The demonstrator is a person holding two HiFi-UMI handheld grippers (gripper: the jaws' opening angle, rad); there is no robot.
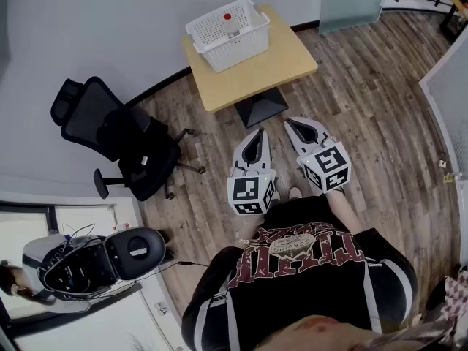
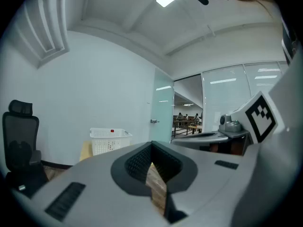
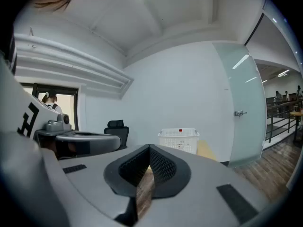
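Two grippers (a left gripper [image 1: 257, 132] and a right gripper [image 1: 291, 122]), one white basket [image 1: 228, 26], one red-capped item [image 1: 227, 17], one wooden table [image 1: 281, 63], one black office chair [image 1: 117, 134]

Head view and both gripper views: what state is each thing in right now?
left gripper: jaws together, nothing between them.
right gripper: jaws together, nothing between them.
white basket: upright on the table, holds a red-capped item.
table: standing, bare beside the basket.
office chair: upright, nobody in it.

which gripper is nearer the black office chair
The left gripper: the black office chair stands on its side, with the right gripper farther off.
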